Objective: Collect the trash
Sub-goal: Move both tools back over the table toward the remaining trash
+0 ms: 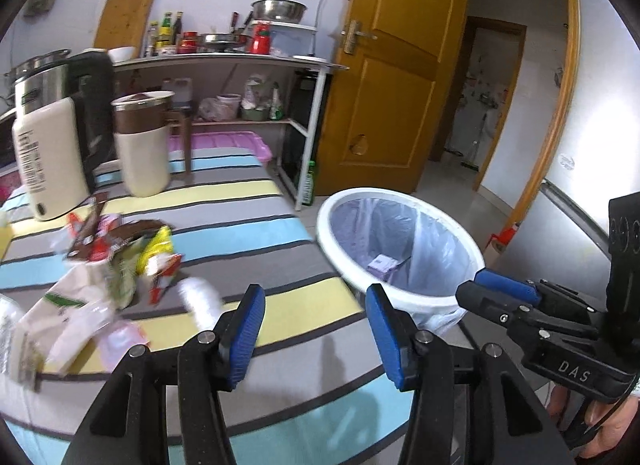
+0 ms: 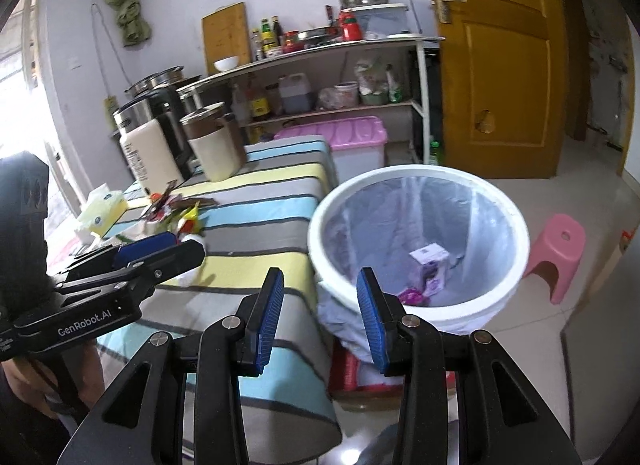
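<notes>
A pile of trash (image 1: 116, 261), wrappers, packets and a white crumpled piece (image 1: 200, 297), lies on the striped table (image 1: 248, 225) at the left; it also shows in the right wrist view (image 2: 176, 213). A white bin (image 1: 400, 249) with a clear liner stands off the table's right edge and holds a small box (image 2: 428, 255). My left gripper (image 1: 316, 329) is open and empty above the table's near right edge. My right gripper (image 2: 320, 317) is open and empty at the bin's near rim (image 2: 416, 313). It also shows in the left wrist view (image 1: 496, 289).
A cream jug (image 1: 48, 157), a kettle and a brown-and-cream canister (image 1: 144, 145) stand at the table's far left. A shelf of kitchenware (image 1: 240, 61), a pink storage box (image 2: 344, 137), a pink stool (image 2: 560, 253) and an open wooden door (image 1: 396, 65) lie beyond.
</notes>
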